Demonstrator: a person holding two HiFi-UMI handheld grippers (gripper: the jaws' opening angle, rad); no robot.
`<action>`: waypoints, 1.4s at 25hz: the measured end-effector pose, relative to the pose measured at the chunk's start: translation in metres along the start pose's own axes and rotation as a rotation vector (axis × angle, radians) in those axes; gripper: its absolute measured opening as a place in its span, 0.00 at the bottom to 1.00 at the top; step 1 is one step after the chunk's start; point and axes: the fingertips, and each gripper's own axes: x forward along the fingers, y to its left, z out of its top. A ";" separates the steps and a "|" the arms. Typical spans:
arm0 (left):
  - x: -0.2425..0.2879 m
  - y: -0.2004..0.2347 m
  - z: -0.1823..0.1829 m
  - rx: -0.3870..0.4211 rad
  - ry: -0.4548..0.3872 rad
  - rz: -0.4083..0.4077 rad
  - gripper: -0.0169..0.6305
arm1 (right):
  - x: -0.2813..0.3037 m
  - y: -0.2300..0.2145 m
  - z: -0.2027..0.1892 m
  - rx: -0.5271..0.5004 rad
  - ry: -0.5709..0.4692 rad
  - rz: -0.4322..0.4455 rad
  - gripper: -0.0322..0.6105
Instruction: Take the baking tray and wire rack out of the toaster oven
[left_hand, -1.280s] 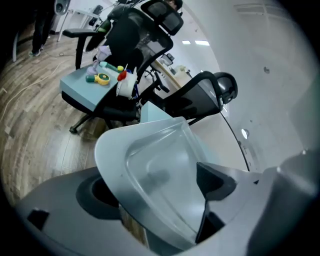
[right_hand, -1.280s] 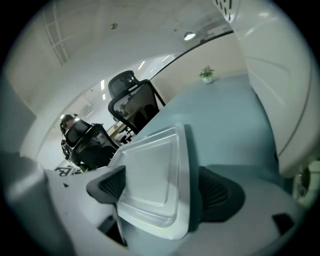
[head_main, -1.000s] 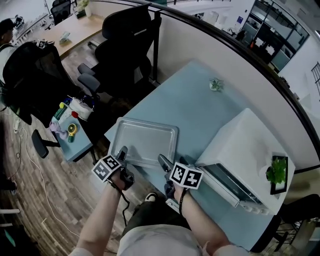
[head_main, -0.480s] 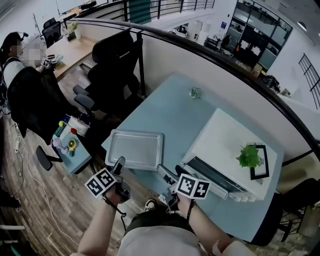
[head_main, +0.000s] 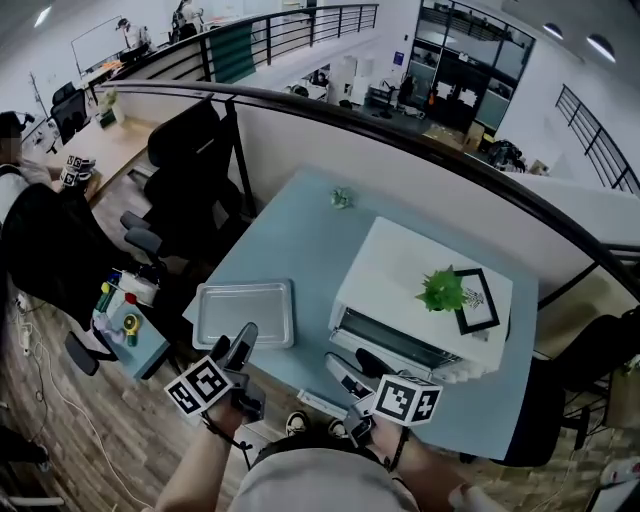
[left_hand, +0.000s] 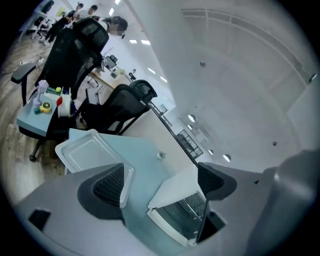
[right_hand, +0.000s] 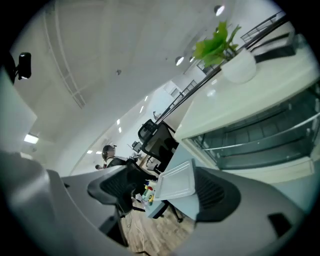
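Left gripper (head_main: 237, 346) raised, toaster oven (head_main: 395, 265) interior murky

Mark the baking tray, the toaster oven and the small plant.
baking tray (head_main: 244, 313), head view, middle of its bare floor.
toaster oven (head_main: 392, 262), head view, bare white top.
small plant (head_main: 441, 290), head view, its green leaves.

Grey left gripper (head_main: 232, 348), grey right gripper (head_main: 355, 368), black-and-white marker cubes (head_main: 203, 385), dark textured fingers (left_hand: 110, 185), grey shirt (head_main: 320, 482)
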 end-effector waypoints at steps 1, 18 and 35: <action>-0.001 -0.009 -0.004 0.002 0.013 -0.020 0.74 | -0.010 -0.001 0.003 0.021 -0.018 0.002 0.72; 0.024 -0.097 -0.084 0.023 0.242 -0.227 0.74 | -0.114 -0.048 0.020 0.173 -0.264 -0.117 0.70; 0.071 -0.144 -0.165 -0.254 0.348 -0.349 0.74 | -0.216 -0.121 0.043 0.476 -0.857 -0.161 0.63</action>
